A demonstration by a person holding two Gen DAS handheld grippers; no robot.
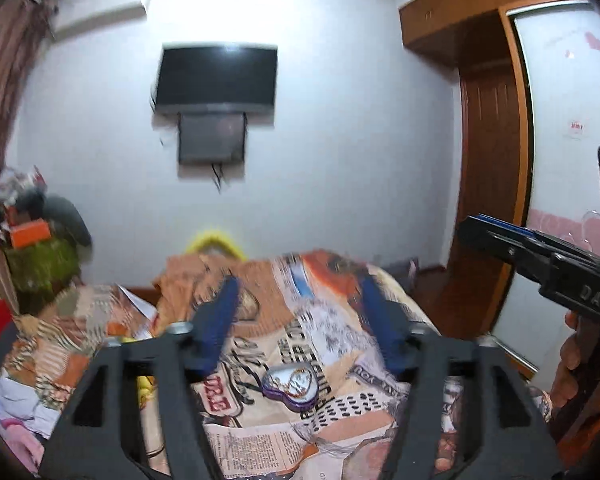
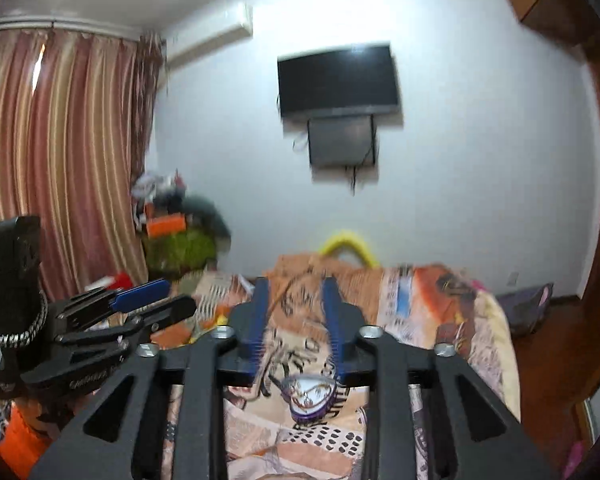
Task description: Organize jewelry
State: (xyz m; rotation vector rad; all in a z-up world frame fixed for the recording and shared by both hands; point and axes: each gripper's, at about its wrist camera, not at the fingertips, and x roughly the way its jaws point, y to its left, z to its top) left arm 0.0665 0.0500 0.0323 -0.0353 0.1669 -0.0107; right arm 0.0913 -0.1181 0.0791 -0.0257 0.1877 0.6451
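A heart-shaped purple box [image 1: 291, 386] with a shiny printed lid lies on a bed covered by a newspaper-print blanket [image 1: 324, 320], below and between the two blue fingers of the left gripper [image 1: 296, 304]. Those fingers are spread wide and hold nothing; the box sits near their base, a little closer to the left finger's root, touching neither. In the right wrist view the same box [image 2: 313, 398] lies low between the blue fingers [image 2: 260, 312] of the right gripper [image 2: 294, 300], just beneath the base of the right-hand finger, and whether it touches that finger cannot be told. The right gripper's fingers stand parted with only blanket [image 2: 440, 304] between them, gripping nothing. Each gripper appears in the other's view: the right one at the far right edge, held by a hand [image 1: 572, 364], the left one at the lower left, fingers apart. A dark television [image 1: 216, 76] hangs on the white wall beyond the fingertips.
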